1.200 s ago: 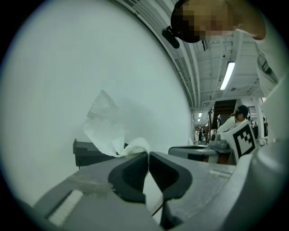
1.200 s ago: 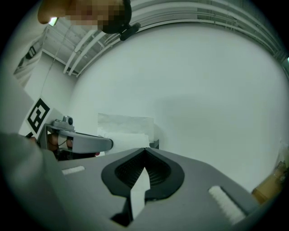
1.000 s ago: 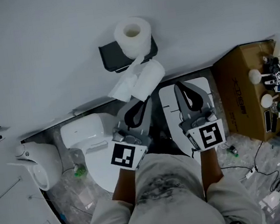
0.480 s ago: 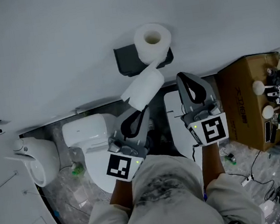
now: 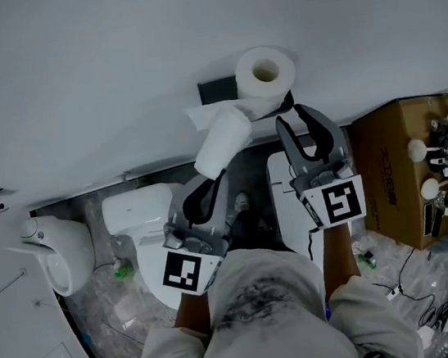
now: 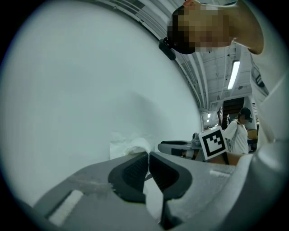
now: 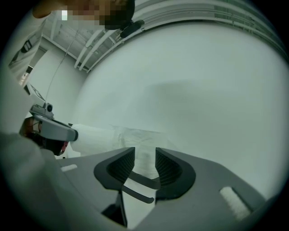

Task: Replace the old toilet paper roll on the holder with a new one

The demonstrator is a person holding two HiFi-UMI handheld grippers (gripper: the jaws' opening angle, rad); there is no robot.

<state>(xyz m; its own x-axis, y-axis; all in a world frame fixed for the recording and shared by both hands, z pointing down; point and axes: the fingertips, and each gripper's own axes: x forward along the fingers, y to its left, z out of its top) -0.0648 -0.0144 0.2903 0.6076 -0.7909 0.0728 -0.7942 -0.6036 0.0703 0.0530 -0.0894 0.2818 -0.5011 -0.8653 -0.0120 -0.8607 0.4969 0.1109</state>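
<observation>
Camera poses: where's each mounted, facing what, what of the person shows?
Head view: head-mounted, facing steeply down the wall at the toilet roll and holder; shoulders, forearms, left gripper, right gripper show.
Left gripper view: on that gripper, along jaws shut on the paper tail, toward the wall.
Right gripper view: along jaws just opening, tail in their gap.
Shared: both gripper views show the tail and the person's head.

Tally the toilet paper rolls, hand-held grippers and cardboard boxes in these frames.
Toilet paper rolls: 2 (upper roll, held roll)
Hand-held grippers: 2 (left hand-held gripper, right hand-held gripper)
Cardboard box: 1
Total: 5
</observation>
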